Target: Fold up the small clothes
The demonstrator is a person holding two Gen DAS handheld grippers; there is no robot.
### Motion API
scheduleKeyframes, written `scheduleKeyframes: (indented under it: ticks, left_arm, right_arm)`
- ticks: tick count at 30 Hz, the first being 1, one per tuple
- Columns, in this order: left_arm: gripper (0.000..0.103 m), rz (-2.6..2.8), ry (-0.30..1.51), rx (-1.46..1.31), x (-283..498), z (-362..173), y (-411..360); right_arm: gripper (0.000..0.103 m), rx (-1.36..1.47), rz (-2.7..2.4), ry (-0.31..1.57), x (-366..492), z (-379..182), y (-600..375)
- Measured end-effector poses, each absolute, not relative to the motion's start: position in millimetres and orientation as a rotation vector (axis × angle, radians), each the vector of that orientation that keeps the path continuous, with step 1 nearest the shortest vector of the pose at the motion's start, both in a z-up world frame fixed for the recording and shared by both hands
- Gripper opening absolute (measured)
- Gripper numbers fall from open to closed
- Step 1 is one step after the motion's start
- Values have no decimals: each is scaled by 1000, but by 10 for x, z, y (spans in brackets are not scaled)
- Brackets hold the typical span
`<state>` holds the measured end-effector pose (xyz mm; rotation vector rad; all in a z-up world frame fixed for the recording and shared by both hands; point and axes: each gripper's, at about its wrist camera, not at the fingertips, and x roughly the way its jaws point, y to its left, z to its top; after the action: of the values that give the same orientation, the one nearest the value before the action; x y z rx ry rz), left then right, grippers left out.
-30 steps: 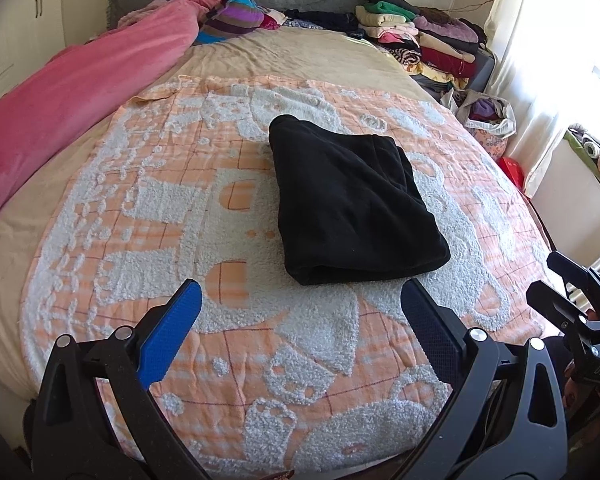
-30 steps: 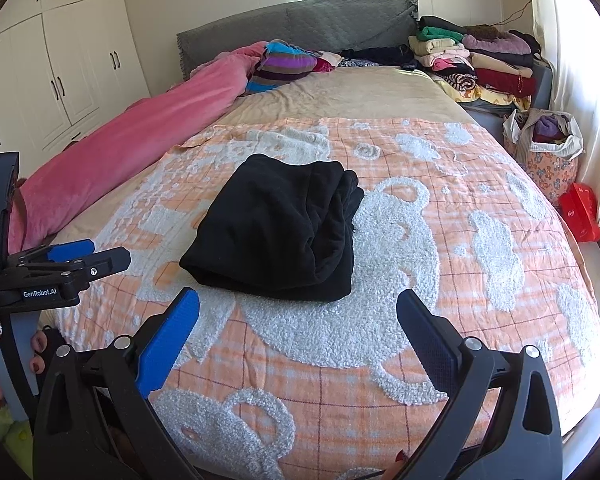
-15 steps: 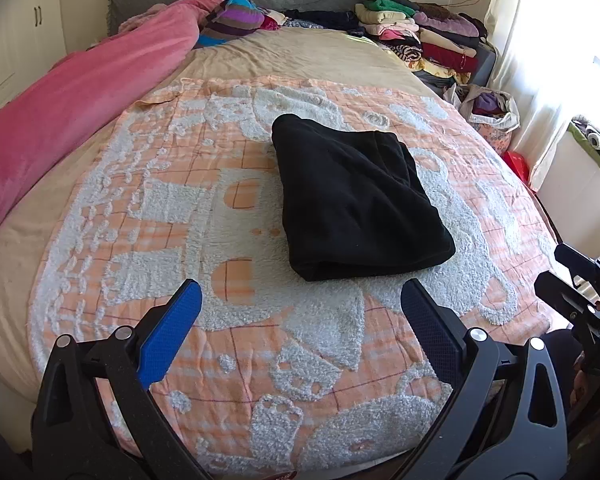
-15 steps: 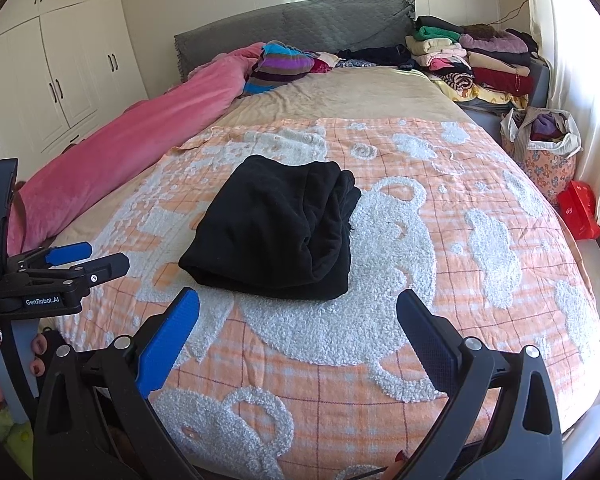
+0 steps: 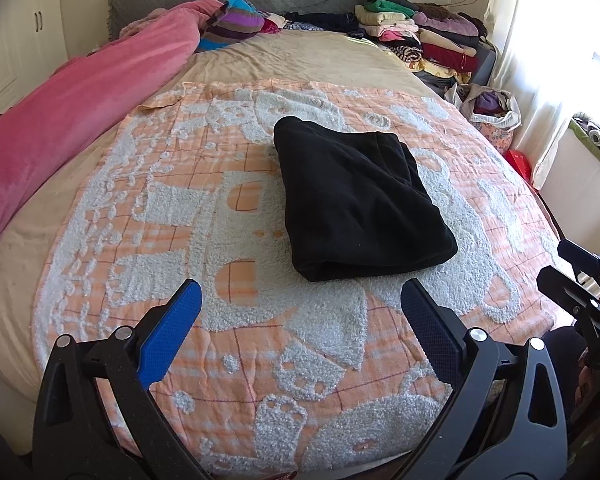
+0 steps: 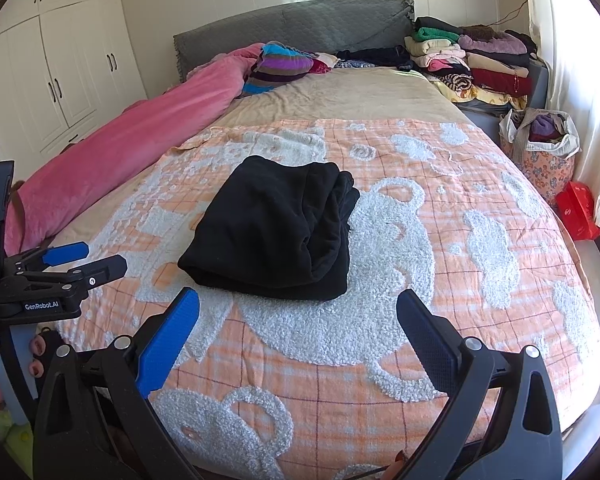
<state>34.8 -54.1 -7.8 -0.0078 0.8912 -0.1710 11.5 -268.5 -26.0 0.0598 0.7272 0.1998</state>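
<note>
While hovering over the bed's near edge, left gripper point(image 5: 298, 306) and right gripper point(image 6: 298, 314) spread wide, gripping nothing; folded black garment point(image 5: 356, 200) resting mid-blanket point(image 5: 148, 208), untouched, just beyond both.

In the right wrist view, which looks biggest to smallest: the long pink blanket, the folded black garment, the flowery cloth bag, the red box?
1. Long pink blanket.
2. Folded black garment.
3. Flowery cloth bag.
4. Red box.

That is how they look; the bag and box sit off at the picture's edge, so the fisheye may shrink them.
</note>
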Motion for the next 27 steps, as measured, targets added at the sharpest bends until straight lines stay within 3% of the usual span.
scheduleKeyframes:
  ticks: [27]
  left_arm:
    - [94,-161,892,3,351,-101,-501]
  right_arm:
    - [99,57,196,732,116,-270,-2675]
